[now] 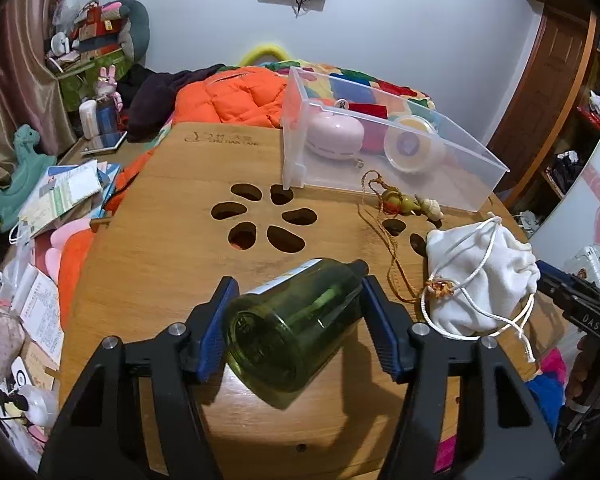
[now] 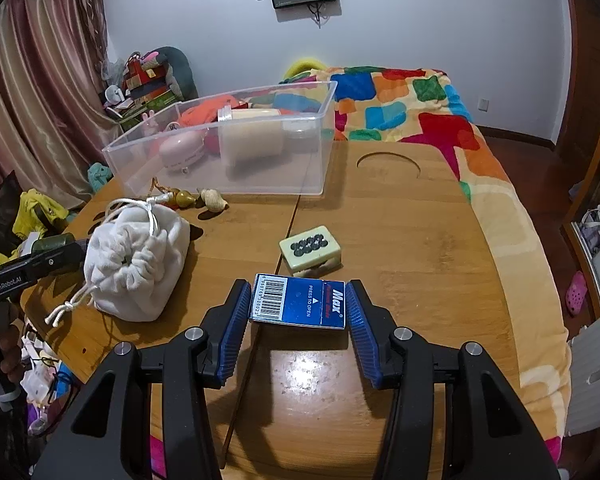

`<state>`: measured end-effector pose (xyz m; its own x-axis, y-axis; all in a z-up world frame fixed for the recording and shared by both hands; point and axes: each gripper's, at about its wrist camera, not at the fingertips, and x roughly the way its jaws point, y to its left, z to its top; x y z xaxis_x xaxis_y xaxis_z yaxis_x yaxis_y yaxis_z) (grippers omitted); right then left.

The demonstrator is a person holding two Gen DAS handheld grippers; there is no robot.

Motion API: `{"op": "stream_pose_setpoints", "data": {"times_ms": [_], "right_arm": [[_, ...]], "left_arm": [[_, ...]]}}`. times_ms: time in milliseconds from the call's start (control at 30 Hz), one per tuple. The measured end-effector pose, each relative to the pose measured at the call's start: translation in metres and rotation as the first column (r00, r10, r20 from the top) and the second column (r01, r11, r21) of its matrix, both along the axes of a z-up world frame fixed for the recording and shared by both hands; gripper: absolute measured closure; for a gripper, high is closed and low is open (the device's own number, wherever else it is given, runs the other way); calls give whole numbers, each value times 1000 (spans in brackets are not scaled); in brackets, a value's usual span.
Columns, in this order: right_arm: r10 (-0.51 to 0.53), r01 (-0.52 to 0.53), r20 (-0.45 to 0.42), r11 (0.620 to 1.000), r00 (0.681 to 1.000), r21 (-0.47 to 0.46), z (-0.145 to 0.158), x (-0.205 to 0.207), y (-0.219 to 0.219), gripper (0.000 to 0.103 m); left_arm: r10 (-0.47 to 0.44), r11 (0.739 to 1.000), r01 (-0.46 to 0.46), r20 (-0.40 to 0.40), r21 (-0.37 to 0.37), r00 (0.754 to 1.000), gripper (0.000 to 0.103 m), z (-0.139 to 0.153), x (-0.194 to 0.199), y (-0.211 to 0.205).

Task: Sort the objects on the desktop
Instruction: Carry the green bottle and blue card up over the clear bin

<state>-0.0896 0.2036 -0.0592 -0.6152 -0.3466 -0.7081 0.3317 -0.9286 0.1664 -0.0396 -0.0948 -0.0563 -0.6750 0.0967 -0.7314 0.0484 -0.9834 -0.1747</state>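
A dark green glass bottle (image 1: 296,324) lies on its side on the wooden table (image 1: 160,208), base toward the camera. My left gripper (image 1: 299,284) straddles it with both blue pads against its sides. In the right wrist view my right gripper (image 2: 298,286) is shut on a blue "Max" box (image 2: 300,300), held just above the table (image 2: 420,248). A white drawstring pouch (image 1: 484,276) (image 2: 136,264) sits between the two grippers. A cream tile block with dark dots (image 2: 310,250) lies just beyond the blue box. A shell pendant on a cord (image 1: 408,204) (image 2: 196,198) rests before the clear bin (image 1: 380,184) (image 2: 220,178).
The bin stands at the table's far side and holds a pink round device (image 1: 334,134) (image 2: 180,150), a round jar (image 1: 414,146) and red items. Behind the table are an orange jacket (image 1: 236,96) and a patchwork blanket (image 2: 420,92). Clutter lies beyond the left edge.
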Motion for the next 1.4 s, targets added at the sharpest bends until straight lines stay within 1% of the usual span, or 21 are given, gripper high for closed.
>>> {"op": "stream_pose_setpoints", "data": {"times_ms": [200,467,567,733,933,1133,1400], "right_arm": [[5,-5,-28,1000,1000,2,10,1,0,58],[18,-16,-108,1000,994,14,40,3,-3,58],[25,-22,-138,1000,990,21,51,2,-5,58],[40,-36,-189,999,981,22,70,-3,-9,58],[57,-48,-250,998,967,45,86,-14,-19,58],[66,-60,-262,998,963,29,96,-35,-23,58],[84,-78,-270,996,959,32,101,-60,-35,58]], "left_arm": [[-8,1000,8,-36,-9,999,41,14,0,4],[-32,998,26,-97,-65,995,41,41,-6,15],[-42,995,29,-127,-98,991,41,51,-6,21],[-61,993,44,-159,-108,985,41,64,-10,26],[-77,991,54,-198,-122,977,41,81,-21,29],[-96,992,72,-233,-106,968,41,97,-35,29],[-137,985,104,-262,-135,955,41,109,-63,40]]}}
